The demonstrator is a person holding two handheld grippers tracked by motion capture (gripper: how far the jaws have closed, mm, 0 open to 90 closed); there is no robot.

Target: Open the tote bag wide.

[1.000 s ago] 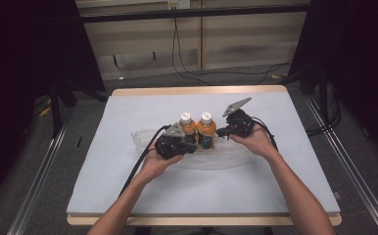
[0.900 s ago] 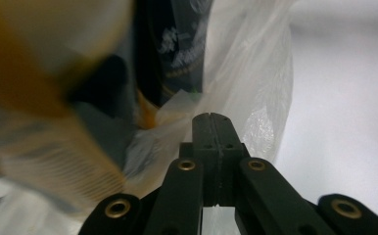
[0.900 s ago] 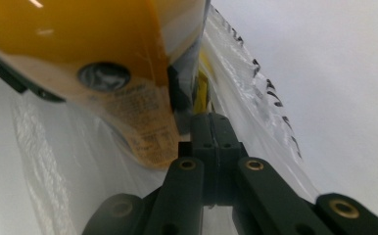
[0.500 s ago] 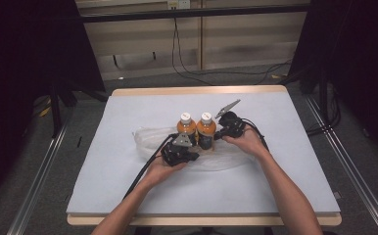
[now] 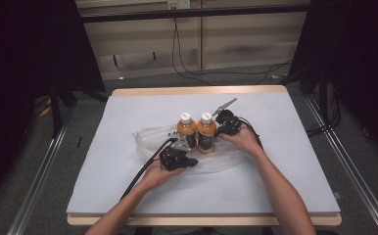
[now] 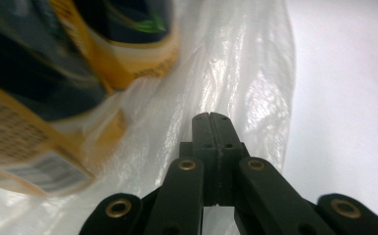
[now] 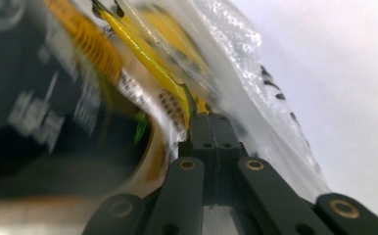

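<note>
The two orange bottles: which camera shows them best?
The high view: both bottles stand whole, side by side on the plastic bag. The left gripper view and right gripper view catch only blurred label close-ups.

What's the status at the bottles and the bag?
Left tool shut, tip on the clear plastic bag. Right tool shut, against bag beside the two orange bottles. Bottles upright, side by side on bag. Nothing blocking.

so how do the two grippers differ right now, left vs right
The left gripper sits nearer the person, in front of the two bottles, over the clear plastic bag. The right gripper sits farther back, beside the right-hand bottle, its grey plate sticking up. Both have their jaws shut, tips at the bag.
</note>
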